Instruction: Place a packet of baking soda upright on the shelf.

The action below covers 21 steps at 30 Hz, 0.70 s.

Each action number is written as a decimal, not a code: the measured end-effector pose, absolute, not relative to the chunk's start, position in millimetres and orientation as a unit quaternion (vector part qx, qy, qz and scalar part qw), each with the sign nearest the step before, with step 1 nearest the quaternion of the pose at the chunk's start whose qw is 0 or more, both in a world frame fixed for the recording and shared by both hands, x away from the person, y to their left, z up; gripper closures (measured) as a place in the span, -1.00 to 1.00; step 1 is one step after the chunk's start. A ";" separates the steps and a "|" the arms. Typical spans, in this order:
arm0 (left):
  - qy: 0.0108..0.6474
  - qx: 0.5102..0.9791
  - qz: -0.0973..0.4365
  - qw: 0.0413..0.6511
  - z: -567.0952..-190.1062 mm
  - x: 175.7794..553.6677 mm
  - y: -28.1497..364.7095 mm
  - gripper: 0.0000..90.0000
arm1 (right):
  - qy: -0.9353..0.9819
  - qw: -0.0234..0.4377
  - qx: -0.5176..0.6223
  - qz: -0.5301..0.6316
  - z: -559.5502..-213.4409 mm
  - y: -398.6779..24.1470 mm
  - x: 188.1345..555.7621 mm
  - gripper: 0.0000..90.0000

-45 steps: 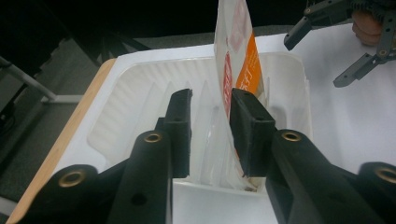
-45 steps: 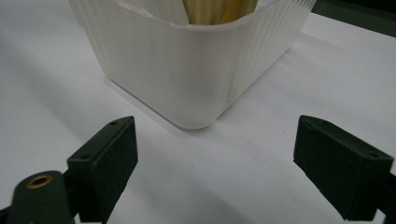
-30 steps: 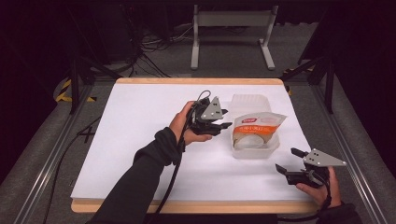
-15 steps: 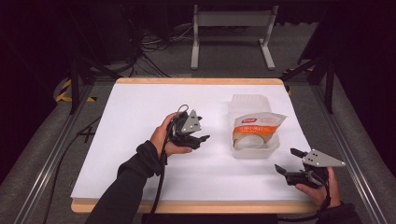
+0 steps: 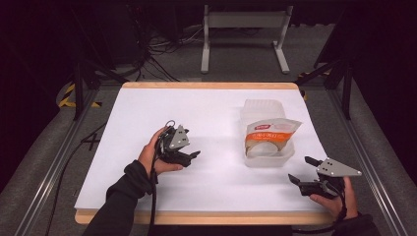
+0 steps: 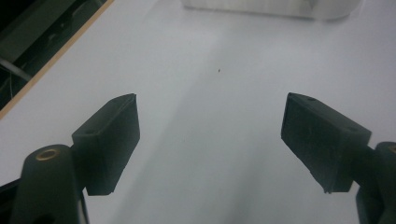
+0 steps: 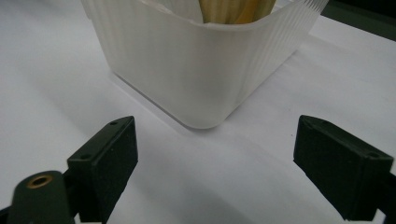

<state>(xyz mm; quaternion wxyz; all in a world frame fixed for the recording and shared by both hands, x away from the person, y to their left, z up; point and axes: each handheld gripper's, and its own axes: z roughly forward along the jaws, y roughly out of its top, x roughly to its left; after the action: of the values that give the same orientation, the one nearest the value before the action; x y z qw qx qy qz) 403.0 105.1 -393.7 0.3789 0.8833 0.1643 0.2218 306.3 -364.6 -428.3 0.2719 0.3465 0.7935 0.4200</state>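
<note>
A translucent ribbed plastic container (image 5: 266, 114) stands right of centre on the white table (image 5: 216, 113). An orange and white packet (image 5: 271, 132) lies in it, sticking out over the rim. My left gripper (image 5: 193, 156) rests left of centre, open, pointing right toward the container (image 6: 261, 7), jaws empty over bare table. My right gripper (image 5: 301, 169) is near the front right corner, open and empty, just in front of the container's near corner (image 7: 201, 70). The packet's edge (image 7: 229, 9) peeks above the rim.
A wooden strip (image 5: 206, 216) edges the table front. Metal rails (image 5: 39, 182) run along both sides. Cables (image 5: 157, 44) and a metal stand (image 5: 243, 34) lie on the dark floor behind the table.
My left gripper has pulled back from beside the container toward the front left. The right gripper has stayed in place.
</note>
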 end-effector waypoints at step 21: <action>0.237 0.865 0.236 0.373 -412.0 372.6 188.1 -0.71 | 0.798 0.278 0.340 0.411 -427.7 -361.0 305.9 -0.71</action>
<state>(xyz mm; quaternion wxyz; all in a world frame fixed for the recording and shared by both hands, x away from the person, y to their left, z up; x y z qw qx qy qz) 372.6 188.1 -412.0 0.3729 0.8654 0.2372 0.2361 305.9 -361.0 -427.7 0.2780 0.3403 0.7985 0.4114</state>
